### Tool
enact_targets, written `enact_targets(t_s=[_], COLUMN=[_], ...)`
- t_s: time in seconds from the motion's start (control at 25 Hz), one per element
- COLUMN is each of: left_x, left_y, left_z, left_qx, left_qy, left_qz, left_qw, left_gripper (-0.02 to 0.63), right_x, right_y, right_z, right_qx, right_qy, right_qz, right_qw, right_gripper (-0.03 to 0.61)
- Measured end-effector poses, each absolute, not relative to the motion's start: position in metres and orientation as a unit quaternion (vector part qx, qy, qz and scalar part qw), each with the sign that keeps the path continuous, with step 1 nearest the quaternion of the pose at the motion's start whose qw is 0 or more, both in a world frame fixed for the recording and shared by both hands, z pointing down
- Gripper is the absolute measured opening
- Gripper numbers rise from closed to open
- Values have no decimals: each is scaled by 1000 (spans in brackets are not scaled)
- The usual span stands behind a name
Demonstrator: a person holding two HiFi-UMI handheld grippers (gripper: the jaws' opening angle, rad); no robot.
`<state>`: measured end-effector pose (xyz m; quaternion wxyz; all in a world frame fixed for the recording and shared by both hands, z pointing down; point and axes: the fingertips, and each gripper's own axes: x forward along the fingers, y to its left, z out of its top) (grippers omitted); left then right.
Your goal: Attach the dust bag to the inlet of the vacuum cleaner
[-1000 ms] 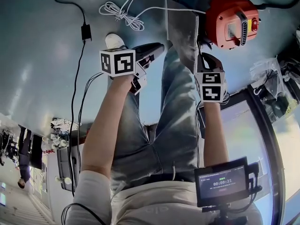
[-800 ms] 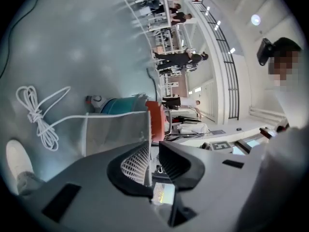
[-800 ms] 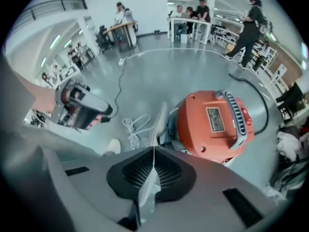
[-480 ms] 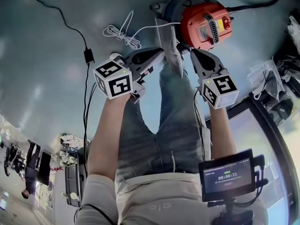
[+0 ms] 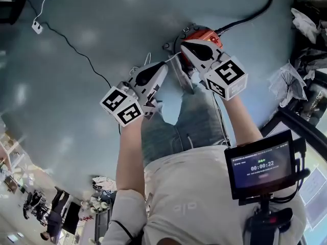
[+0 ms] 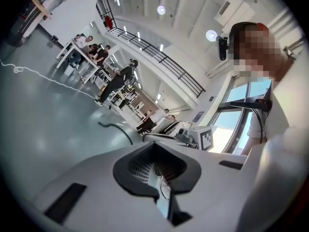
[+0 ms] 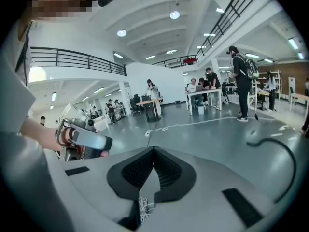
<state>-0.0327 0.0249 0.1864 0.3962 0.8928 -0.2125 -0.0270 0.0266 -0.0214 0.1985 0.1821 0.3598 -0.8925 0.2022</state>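
Pinching grey dust bag (image 5: 182,75) in left hand-held gripper (image 5: 162,67), jaws just closed on it, and in right hand-held gripper (image 5: 186,47). Holding near orange vacuum cleaner (image 5: 205,33).

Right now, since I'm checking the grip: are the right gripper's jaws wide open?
No, the jaws of the right gripper are closed, pinching the grey dust bag.

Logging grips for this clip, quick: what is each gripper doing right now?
Left gripper: just closed on an edge of the dust bag.
Right gripper: closed, holding the dust bag.
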Motion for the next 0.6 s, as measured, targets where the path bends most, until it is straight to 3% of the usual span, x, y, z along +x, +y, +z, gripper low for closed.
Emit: enact_targets(t_s=[0.16,0.36,0.6], left_x=[-40,-48,-44], left_y=[9,-5,-2], left_z=[78,-1,-134], left_qx=[915,924,944], left_qy=[-218,-239,-262], left_qz=[-46,-66,-77], left_qw=[336,293,187], left_gripper=[5,5,5], right_x=[18,8,19], right_y=[-32,-31,-23], right_z=[83,2,-162], right_qx=[376,380,390], right_qy=[-904,-913,-920], right_qz=[146,98,-3], right_qw=[141,108,33], right_gripper=[12,12,12])
